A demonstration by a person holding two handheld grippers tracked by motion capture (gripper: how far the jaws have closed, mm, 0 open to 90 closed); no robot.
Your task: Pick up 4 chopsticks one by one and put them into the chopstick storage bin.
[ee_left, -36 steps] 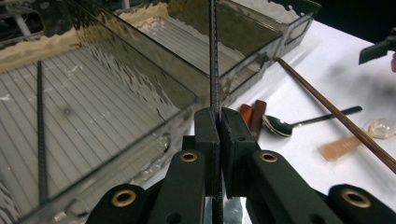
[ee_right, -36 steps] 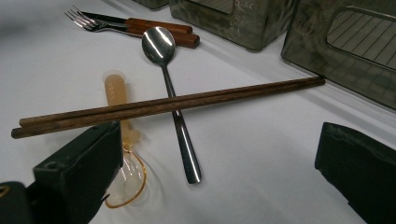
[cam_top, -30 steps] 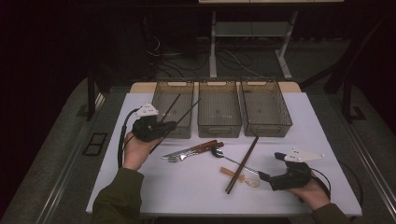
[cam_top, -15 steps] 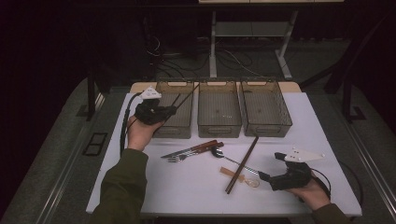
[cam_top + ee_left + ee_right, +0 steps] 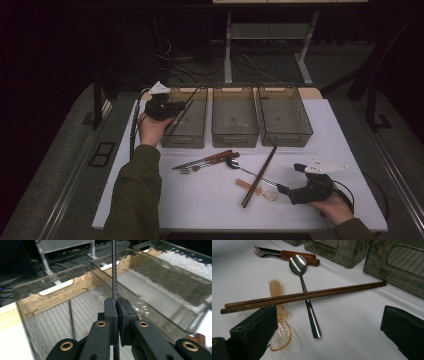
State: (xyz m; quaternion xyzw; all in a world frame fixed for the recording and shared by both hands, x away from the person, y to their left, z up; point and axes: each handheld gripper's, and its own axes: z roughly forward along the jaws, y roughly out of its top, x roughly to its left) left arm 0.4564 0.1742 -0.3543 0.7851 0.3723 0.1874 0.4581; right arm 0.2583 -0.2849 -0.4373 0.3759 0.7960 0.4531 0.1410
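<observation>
The left claw (image 5: 117, 315), pinching a black chopstick (image 5: 114, 272), has carried it from the worktop (image 5: 210, 200) to above the leftmost bin (image 5: 62, 307), so release seems next, while the right claw (image 5: 286, 190) rests spread beside the brown chopsticks (image 5: 307, 295).

Matt black chopstick (image 5: 114, 277), smoky glossy plastic bin (image 5: 62, 287), dark wooden chopsticks (image 5: 312, 293), shiny metal spoon (image 5: 298, 263)
</observation>
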